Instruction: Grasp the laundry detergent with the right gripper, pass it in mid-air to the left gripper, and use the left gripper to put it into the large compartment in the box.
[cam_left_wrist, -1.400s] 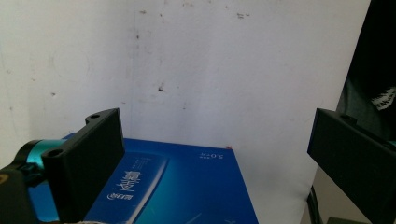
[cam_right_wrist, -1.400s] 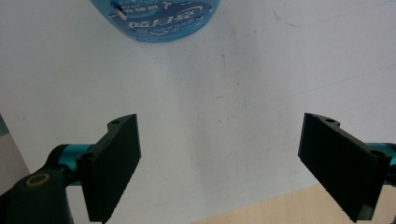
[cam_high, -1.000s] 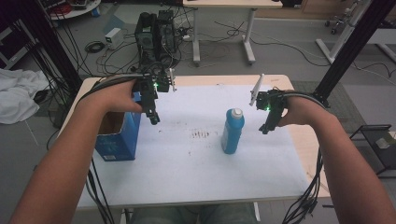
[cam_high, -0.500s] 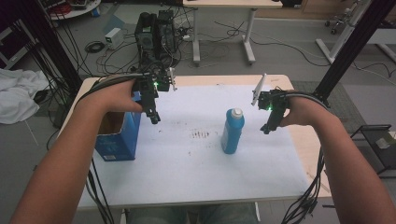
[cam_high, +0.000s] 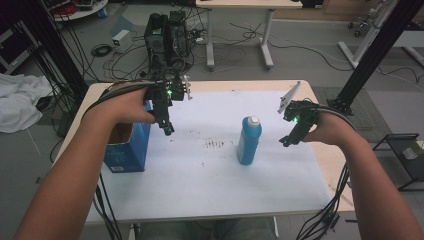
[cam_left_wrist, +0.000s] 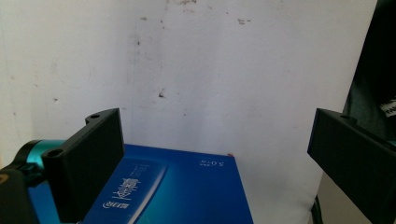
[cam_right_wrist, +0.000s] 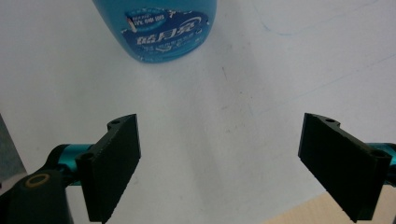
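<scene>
Bottle of glossy blue plastic stands upright on the white sheet; the cardboard box is well left of it. The left gripper hangs spread above the box. The right gripper is spread too, near the bottle.

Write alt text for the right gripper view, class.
The right gripper hangs with both black jaws wide apart and empty over a white table cover. Ahead of them stands a blue bottle with a printed label.
</scene>
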